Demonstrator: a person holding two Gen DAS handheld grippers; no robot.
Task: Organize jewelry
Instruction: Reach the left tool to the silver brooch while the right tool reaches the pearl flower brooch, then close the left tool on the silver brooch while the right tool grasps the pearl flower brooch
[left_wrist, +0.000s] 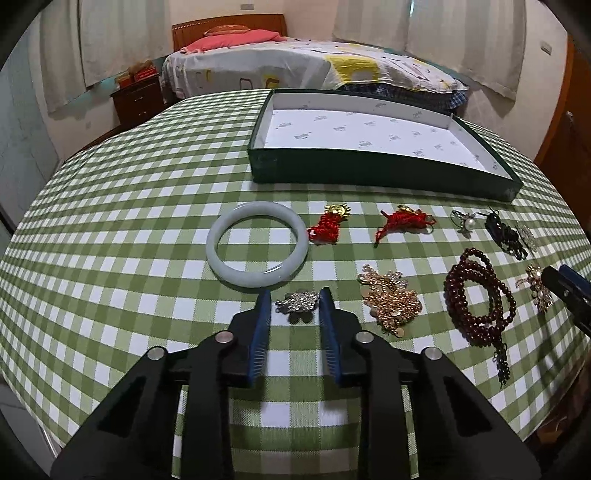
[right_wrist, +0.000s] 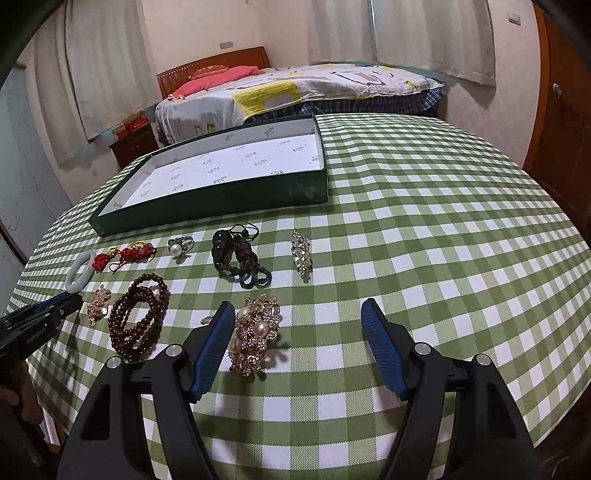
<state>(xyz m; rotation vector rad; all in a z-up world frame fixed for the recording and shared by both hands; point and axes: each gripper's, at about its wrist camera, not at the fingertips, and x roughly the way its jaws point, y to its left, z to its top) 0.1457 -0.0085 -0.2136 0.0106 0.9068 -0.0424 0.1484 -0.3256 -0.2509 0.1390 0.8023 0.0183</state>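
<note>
Jewelry lies on a green checked tablecloth (left_wrist: 110, 221). My left gripper (left_wrist: 295, 299) is partly open, its fingers on either side of a silver brooch (left_wrist: 297, 302), not clamped. Near it lie a jade bangle (left_wrist: 257, 246), two red knotted charms (left_wrist: 328, 223), a gold brooch (left_wrist: 391, 295) and a dark red bead bracelet (left_wrist: 476, 295). My right gripper (right_wrist: 299, 314) is wide open; a gold pearl brooch (right_wrist: 255, 332) lies beside its left finger. An empty dark green box (right_wrist: 221, 199) stands behind.
A pearl ring (right_wrist: 179, 248), a black corded piece (right_wrist: 236, 258) and a crystal brooch (right_wrist: 302, 254) lie ahead of my right gripper. The table's right half (right_wrist: 443, 240) is bare cloth. A bed (left_wrist: 295, 70) stands beyond the table.
</note>
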